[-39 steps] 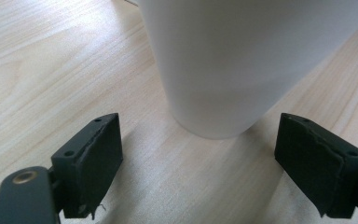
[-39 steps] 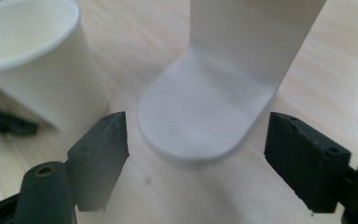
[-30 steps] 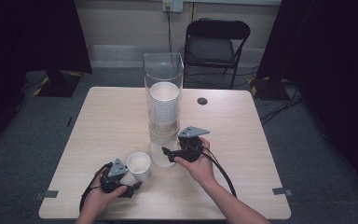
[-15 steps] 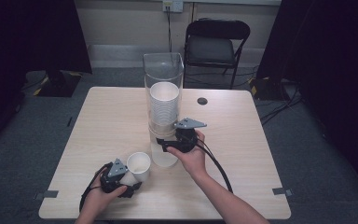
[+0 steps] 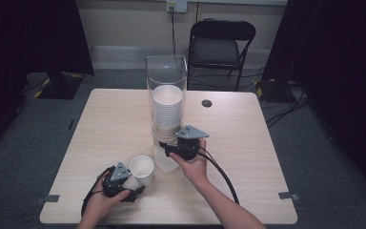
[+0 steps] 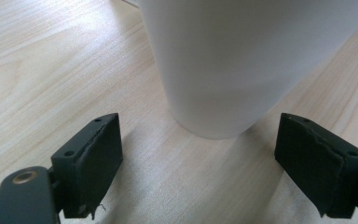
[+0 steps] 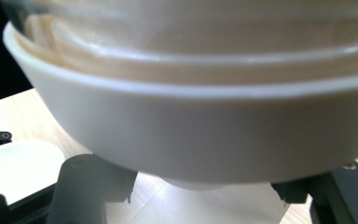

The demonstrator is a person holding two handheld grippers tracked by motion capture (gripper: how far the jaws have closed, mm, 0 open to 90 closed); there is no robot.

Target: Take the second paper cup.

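Left gripper [image 5: 134, 187], right gripper [image 5: 168, 148]: black bodies, grey three-cornered top plates, black trailing cables; black square jaws with screw holes.

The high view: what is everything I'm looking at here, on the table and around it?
Table: one, light wood, centre of the room.
Clear dispenser tube: one, transparent, upright at mid-table.
Stack of cups: one stack, white, inside the tube; the lowest cup pokes out below it.
Loose cup: one, white, upright on the table near the front left.
Small round disc: one, black, on the table right of the tube.
Folding chair: one, black, beyond the table.
Cables: several, black, on the grey floor at right.
Left gripper: black, jaws open on either side of the loose cup, not touching it.
Right gripper: black, at the lowest cup of the stack; grip unclear.
Hands: two, one on each gripper.
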